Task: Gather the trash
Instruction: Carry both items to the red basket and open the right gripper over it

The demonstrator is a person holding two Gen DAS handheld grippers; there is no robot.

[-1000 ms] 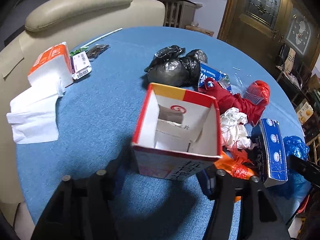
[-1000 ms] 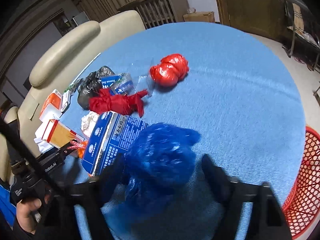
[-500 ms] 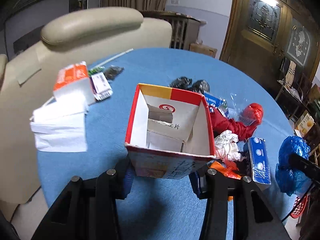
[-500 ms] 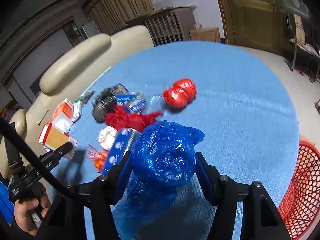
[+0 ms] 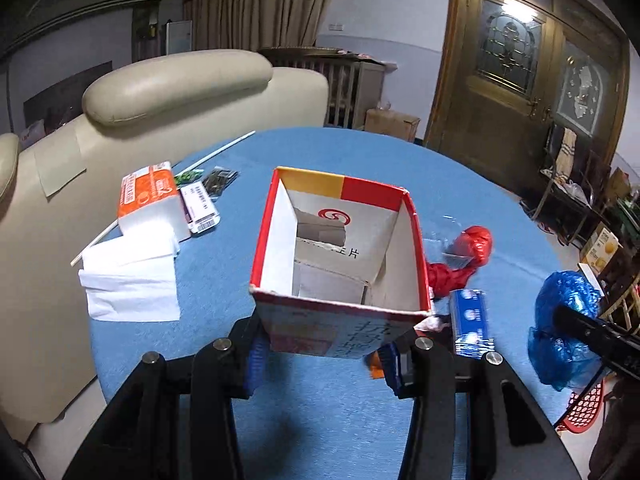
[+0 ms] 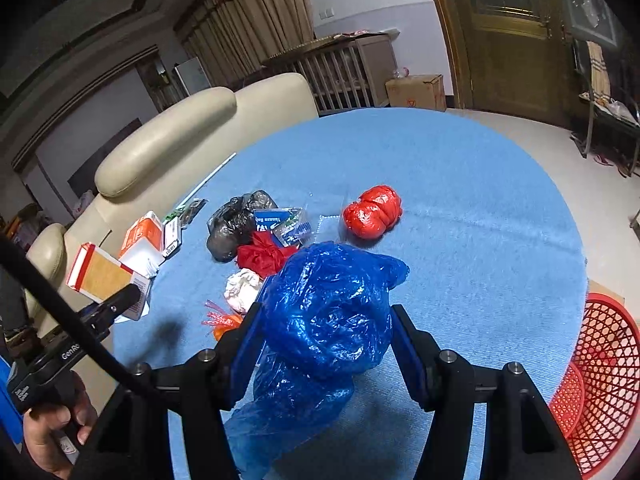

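Observation:
My left gripper [image 5: 325, 354] is shut on an open red-and-white cardboard box [image 5: 340, 264], held up above the blue table [image 5: 224, 288]. The same box [image 6: 105, 276] shows at the left of the right wrist view. My right gripper [image 6: 325, 340] is shut on a crumpled blue plastic bag [image 6: 326, 312], lifted off the table; the bag [image 5: 564, 320] also appears at the right edge of the left wrist view. Loose trash lies on the table: a red plastic bundle [image 6: 373, 211], a black bag [image 6: 236, 224], a red bag [image 6: 264, 257], a white wad [image 6: 242, 289] and a blue carton [image 5: 470, 322].
A red mesh basket [image 6: 600, 380] stands on the floor off the table's right edge. A tissue pack [image 5: 150, 200] and white paper sheets [image 5: 128, 280] lie at the table's left, by a cream sofa [image 5: 172, 92]. A hand [image 6: 56, 432] grips the left tool's handle.
Both grippers rose from the table, the left carrying the box and the right the blue bag. Both views tilted upward, showing more of the room.

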